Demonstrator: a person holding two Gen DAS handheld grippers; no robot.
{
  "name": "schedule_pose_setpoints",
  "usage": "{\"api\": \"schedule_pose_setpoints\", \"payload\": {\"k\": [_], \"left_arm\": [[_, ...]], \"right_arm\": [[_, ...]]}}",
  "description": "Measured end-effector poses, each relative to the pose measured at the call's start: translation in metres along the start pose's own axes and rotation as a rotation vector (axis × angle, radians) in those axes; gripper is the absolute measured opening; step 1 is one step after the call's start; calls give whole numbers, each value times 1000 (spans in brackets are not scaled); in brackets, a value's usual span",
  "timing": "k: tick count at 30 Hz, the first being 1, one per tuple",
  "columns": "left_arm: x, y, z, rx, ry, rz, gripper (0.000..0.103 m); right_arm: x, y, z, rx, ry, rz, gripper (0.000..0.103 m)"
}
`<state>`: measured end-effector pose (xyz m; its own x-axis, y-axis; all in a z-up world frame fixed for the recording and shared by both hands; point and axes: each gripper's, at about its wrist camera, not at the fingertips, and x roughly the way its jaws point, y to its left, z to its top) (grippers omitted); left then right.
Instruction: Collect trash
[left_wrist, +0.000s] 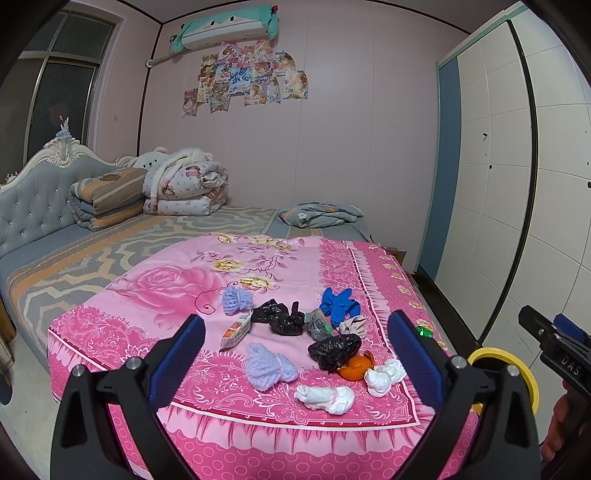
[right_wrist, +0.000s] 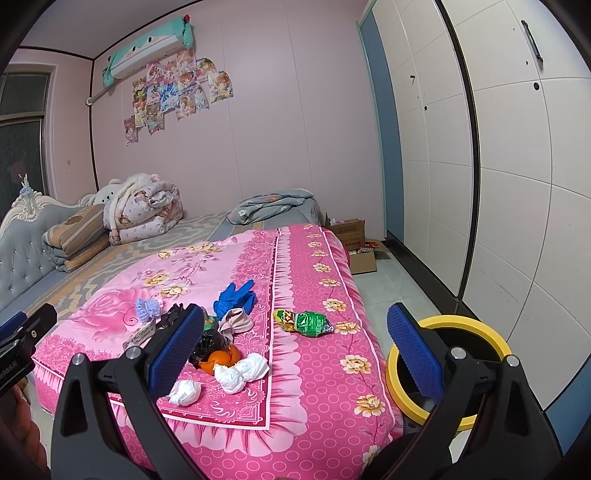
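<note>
Both the left claw (left_wrist: 295, 354) and right claw (right_wrist: 295, 347) gape wide, holding nothing; orange peel (left_wrist: 356, 365) lies at one o'clock on the bed (left_wrist: 207, 376).

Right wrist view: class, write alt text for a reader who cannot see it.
An open right gripper hovers over a pink floral bedspread scattered with trash: white tissues, orange peel, a green snack wrapper and blue gloves. A yellow-rimmed bin stands on the floor beside the bed, to the right.
</note>
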<state>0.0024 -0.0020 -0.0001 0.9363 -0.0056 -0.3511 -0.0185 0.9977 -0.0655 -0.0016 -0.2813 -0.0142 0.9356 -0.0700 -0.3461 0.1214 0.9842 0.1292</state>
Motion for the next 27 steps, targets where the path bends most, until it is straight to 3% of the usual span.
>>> {"api": "schedule_pose_setpoints", "payload": {"k": [27], "left_arm": [[1, 0, -2, -2, 3, -3, 95]], "right_arm": [[2, 0, -1, 1, 5, 0, 95]]}}
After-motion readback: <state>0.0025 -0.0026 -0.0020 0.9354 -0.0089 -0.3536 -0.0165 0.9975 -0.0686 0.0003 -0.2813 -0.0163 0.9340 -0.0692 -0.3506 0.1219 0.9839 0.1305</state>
